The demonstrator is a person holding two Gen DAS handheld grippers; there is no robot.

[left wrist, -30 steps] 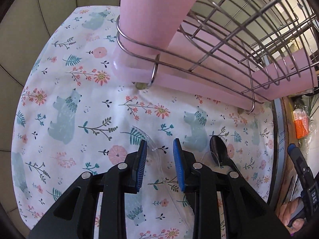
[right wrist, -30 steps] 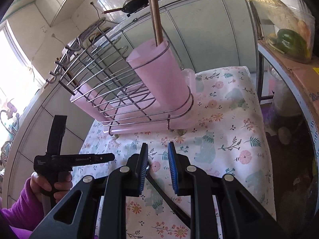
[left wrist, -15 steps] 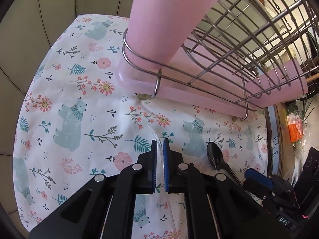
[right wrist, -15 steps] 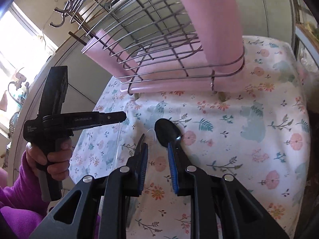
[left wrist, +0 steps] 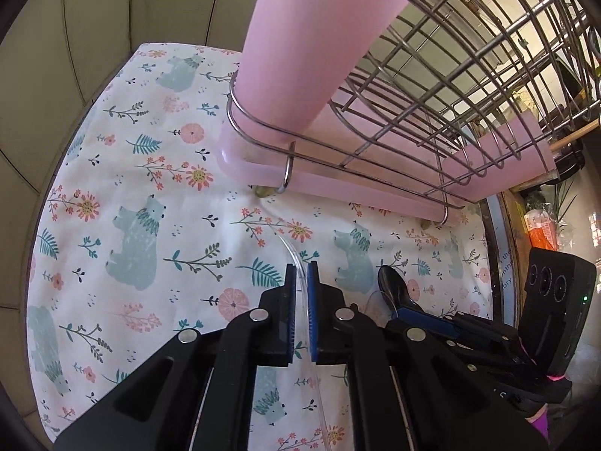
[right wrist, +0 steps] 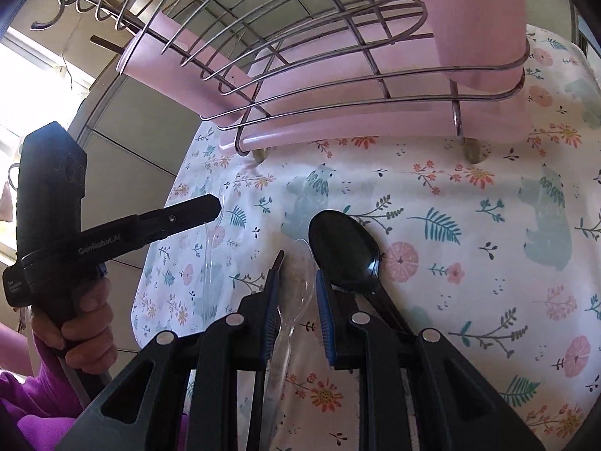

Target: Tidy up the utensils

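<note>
**Left clamp made on clear utensil; right lining up on clear spoon**

Left hand-held gripper (left wrist: 299, 274): was wide a second ago with the clear plastic utensil (left wrist: 291, 251) lying between the pads, now pinched narrow on its thin handle. Tip of that utensil pokes out past the fingertips, toward the rack foot. Whether fork or spoon, cannot tell. Means first pickup is secured; lift and drop into a holder looks like the next step.

Right hand-held gripper (right wrist: 298, 282): half-open, nothing clamped. Has swung down from facing the rack to the floral bear-print cloth on the tabletop (right wrist: 469, 225). Transparent plastic spoon (right wrist: 300, 285) now lies between its pads, handle running back under the jaws, no pad contact visible. Glossy black plastic spoon (right wrist: 343, 248) just beside the right-hand pad, outside the jaws, bowl touching or overlapping the clear one. Risk: closing could nudge the black spoon.

Farther back: chrome wire dish rack (left wrist: 432, 86) on a pink plastic drip tray (left wrist: 338, 184), with a tall pink plastic utensil cup (left wrist: 300, 49) at the near corner. Likely destination, well apart from both spoons.
</note>
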